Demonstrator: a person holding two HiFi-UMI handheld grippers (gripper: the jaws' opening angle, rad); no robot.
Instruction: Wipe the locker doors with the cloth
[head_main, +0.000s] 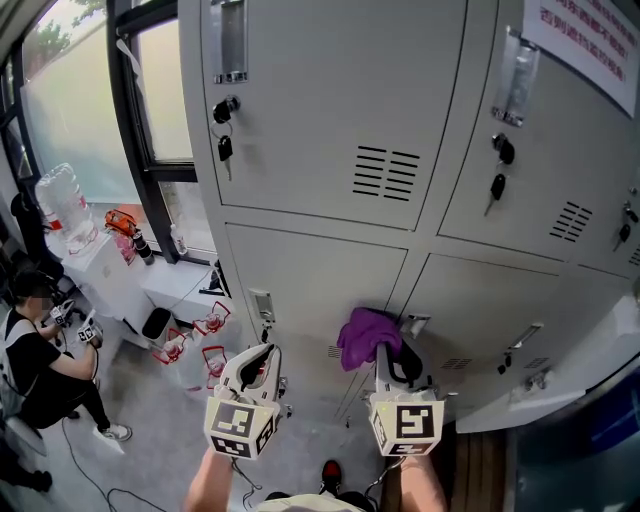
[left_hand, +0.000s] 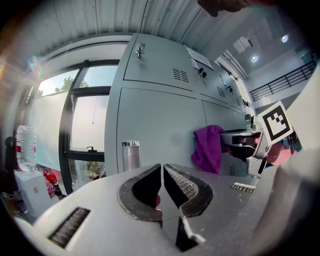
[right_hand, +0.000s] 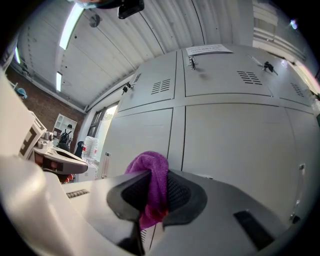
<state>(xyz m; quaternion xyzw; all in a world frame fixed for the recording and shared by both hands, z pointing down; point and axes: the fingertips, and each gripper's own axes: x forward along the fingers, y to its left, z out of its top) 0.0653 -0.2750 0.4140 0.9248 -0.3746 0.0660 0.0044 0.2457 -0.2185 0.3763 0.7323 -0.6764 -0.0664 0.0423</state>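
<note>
"Where's the cloth just now?"

"In the right gripper; its jaws are clamped on a fold of it, and the purple bunch spills out above the tips; it's held up at the lower row of the locker doors, right by the seam between two of them; whether it touches the metal I can't tell from here."

"And the other one?"

"The left gripper hangs just beside it, in front of the lower left door; jaws drawn together to a sliver, nothing between them."

"Will that cloth behave?"

"I'd think so; it looks a soft, light rag, floppy, nothing in it to break; it should crush flat against the panel and drag rather than slip; my worry is that only a pinch seems caught, so a hard sweep might tug it loose or let bare jaws scrape the paint."

"Where would you take hold, then?"

"Deep in the bunched middle; leave a good pad of it ahead of the tips; and mind the keys hanging from the upper locks, since loose pile could snag there."
</note>
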